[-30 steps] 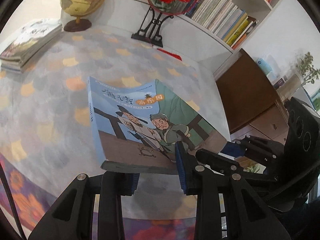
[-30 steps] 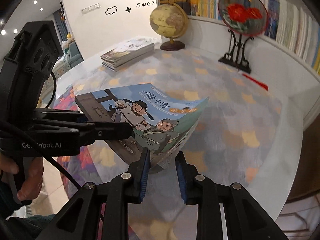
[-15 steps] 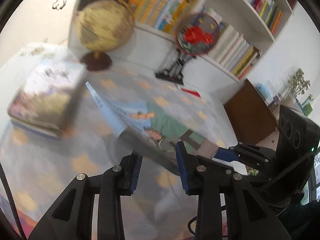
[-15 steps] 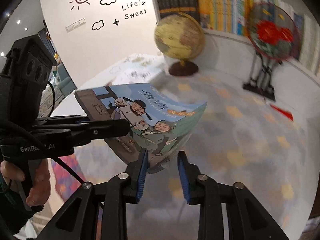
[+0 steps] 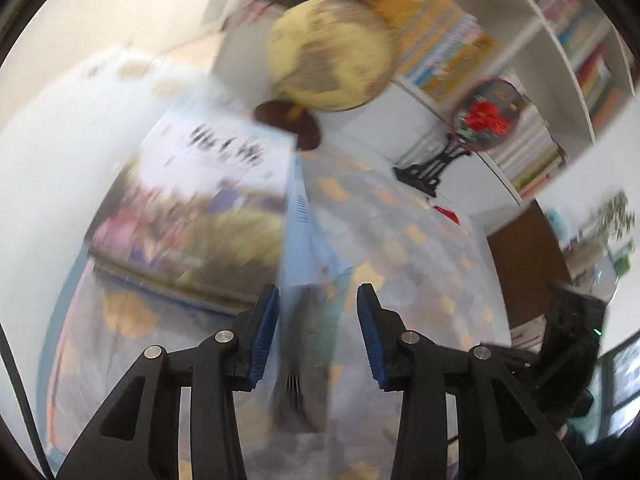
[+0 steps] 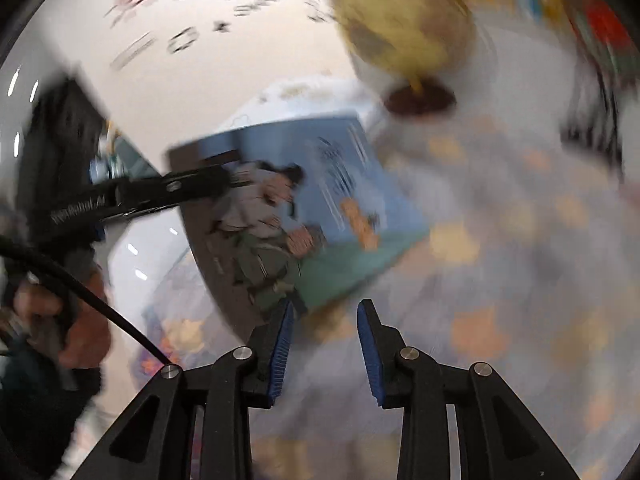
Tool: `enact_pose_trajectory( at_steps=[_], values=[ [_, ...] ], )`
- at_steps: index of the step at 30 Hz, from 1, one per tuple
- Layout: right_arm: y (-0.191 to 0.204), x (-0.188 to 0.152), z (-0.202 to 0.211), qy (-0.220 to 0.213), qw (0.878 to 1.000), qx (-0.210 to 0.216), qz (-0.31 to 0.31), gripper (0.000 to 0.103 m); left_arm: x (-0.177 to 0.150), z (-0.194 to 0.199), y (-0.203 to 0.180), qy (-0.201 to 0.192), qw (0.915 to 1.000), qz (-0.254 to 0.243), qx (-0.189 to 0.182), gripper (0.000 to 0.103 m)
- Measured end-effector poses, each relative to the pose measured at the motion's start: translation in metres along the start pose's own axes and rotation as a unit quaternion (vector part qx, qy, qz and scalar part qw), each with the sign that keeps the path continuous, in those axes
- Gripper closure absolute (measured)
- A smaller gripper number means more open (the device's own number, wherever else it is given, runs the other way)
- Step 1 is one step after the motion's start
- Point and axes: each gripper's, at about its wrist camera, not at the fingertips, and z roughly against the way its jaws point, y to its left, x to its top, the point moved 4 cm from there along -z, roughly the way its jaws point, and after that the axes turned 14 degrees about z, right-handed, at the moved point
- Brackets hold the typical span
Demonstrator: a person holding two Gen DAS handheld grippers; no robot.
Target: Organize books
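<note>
Both tongs, left (image 5: 318,336) and right (image 6: 325,342), have just been opening (frames blurred), pads clear of the blue book (image 6: 320,204) between them above the table (image 6: 520,280).

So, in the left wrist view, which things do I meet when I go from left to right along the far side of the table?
Stack of books → globe → round fan on its black stand → brown cabinet.

The blue picture book (image 6: 320,208), its cover showing two cartoon figures and a teal lower band, hangs tilted above the patterned table, blurred. Beyond it a stack of books (image 5: 200,208) lies flat near the globe.
</note>
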Motion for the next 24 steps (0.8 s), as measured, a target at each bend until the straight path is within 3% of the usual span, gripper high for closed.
enact_pose_trajectory(
  at_steps=[1,3,9,14,17,19,21,23,24],
  values=[
    [-0.010,-0.007,-0.004,0.006,0.999,0.021,-0.038,0.049,0.000,-0.003,0.010,0.005,0.9999,0.011,0.000,0.067],
    [-0.029,-0.018,-0.013,0.002,0.992,0.061,-0.113,0.040,0.000,-0.010,0.024,0.022,0.9993,0.028,-0.011,0.067],
    [-0.032,-0.031,-0.060,0.023,0.964,0.150,-0.218,0.040,-0.027,-0.038,0.023,0.073,0.9962,0.034,-0.033,0.067],
    [-0.028,-0.058,-0.066,0.044,0.949,0.168,-0.262,0.040,-0.046,-0.063,0.022,0.102,0.9901,0.072,-0.063,0.065],
    [-0.040,-0.081,-0.058,0.040,0.939,0.173,-0.293,0.034,-0.051,-0.072,0.019,0.133,0.9752,0.129,-0.121,0.065],
    [-0.048,-0.091,-0.055,0.023,0.924,0.202,-0.324,0.033,-0.051,-0.076,0.010,0.155,0.9613,0.158,-0.163,0.065],
    [-0.055,-0.097,-0.055,0.004,0.907,0.228,-0.353,0.031,-0.049,-0.076,-0.001,0.167,0.9534,0.167,-0.188,0.065],
    [-0.066,-0.102,-0.056,-0.017,0.889,0.257,-0.377,0.030,-0.046,-0.075,-0.018,0.179,0.9487,0.159,-0.207,0.065],
    [-0.072,-0.103,-0.056,-0.033,0.878,0.271,-0.393,0.029,-0.045,-0.073,-0.024,0.177,0.9517,0.146,-0.204,0.065]
  ],
)
